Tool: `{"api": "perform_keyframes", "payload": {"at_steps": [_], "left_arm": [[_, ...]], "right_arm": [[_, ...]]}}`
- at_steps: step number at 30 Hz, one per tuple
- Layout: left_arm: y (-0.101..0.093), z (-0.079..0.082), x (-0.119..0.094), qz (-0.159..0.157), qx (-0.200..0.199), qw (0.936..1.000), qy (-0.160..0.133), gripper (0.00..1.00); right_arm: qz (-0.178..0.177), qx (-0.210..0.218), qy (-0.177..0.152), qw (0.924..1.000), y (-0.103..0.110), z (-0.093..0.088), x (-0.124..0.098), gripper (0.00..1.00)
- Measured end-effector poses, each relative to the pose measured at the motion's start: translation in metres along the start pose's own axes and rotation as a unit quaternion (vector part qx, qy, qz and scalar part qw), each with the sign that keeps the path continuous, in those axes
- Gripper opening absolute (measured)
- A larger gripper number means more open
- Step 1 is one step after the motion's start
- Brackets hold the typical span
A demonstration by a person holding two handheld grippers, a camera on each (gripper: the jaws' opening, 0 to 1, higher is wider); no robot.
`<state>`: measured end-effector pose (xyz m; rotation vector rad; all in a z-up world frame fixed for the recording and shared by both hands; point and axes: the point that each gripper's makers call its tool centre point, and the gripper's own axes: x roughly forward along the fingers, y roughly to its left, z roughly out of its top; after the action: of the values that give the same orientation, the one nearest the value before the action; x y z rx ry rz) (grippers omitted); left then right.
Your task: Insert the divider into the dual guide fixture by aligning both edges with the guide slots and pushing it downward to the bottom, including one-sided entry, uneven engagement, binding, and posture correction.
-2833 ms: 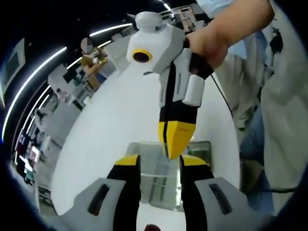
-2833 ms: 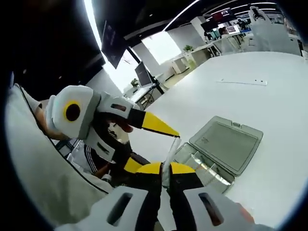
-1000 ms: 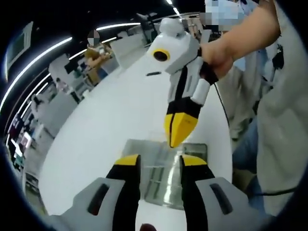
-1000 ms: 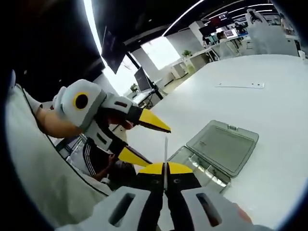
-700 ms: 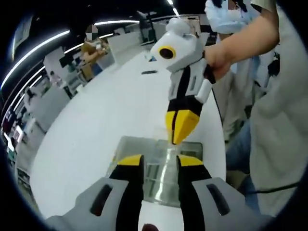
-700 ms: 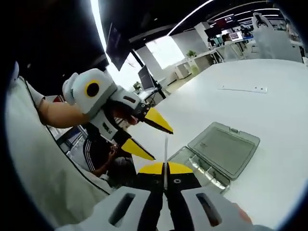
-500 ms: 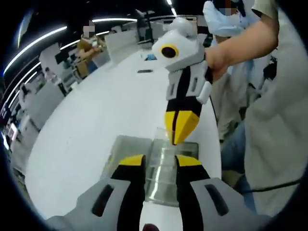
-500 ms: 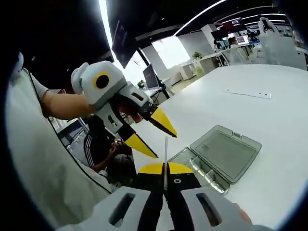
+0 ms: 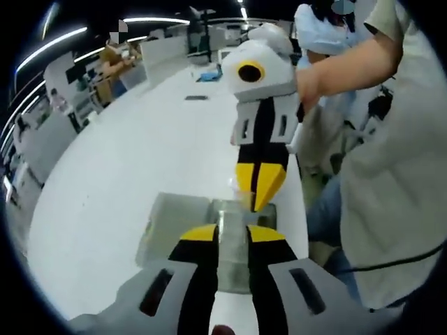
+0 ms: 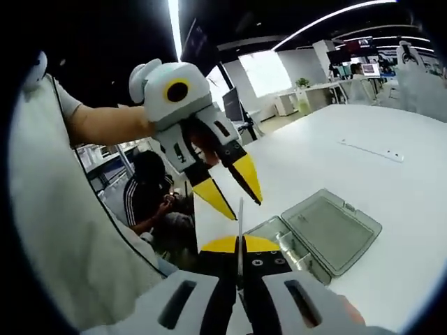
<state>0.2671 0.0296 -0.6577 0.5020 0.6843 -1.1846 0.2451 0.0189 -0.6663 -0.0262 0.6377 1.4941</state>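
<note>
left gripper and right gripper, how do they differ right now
The left gripper has its jaws spread open and holds nothing; the right gripper is shut on the thin clear divider. The left hangs above the open clear box. Both have yellow tips.

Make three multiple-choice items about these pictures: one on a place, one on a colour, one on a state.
1. Where does the box lie?
A. on the white table
B. on the floor
C. on a chair

2. What colour are the left gripper's tips?
A. red
B. yellow
C. green

3. What is the state of the right gripper?
A. open
B. shut on the divider
C. shut on the lid

Answers: 1 A, the open box rests on the tabletop. 2 B, both tips show yellow. 3 B, its jaws clamp the thin clear divider edge-on.
</note>
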Motion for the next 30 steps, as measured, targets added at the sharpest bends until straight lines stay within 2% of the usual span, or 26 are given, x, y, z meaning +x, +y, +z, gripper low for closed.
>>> {"api": "perform_keyframes", "payload": {"at_steps": [15,30], "left_arm": [[-0.013,-0.001,0.002,-0.037,-0.001,0.9992,0.015,0.06],[-0.016,0.003,0.000,-0.053,-0.011,0.9980,0.032,0.03]], "right_arm": [[0.011,-0.050,0.013,0.9986,0.005,-0.002,0.002,0.00],[0.010,-0.090,0.026,0.9955,0.006,-0.002,0.003,0.00]]}}
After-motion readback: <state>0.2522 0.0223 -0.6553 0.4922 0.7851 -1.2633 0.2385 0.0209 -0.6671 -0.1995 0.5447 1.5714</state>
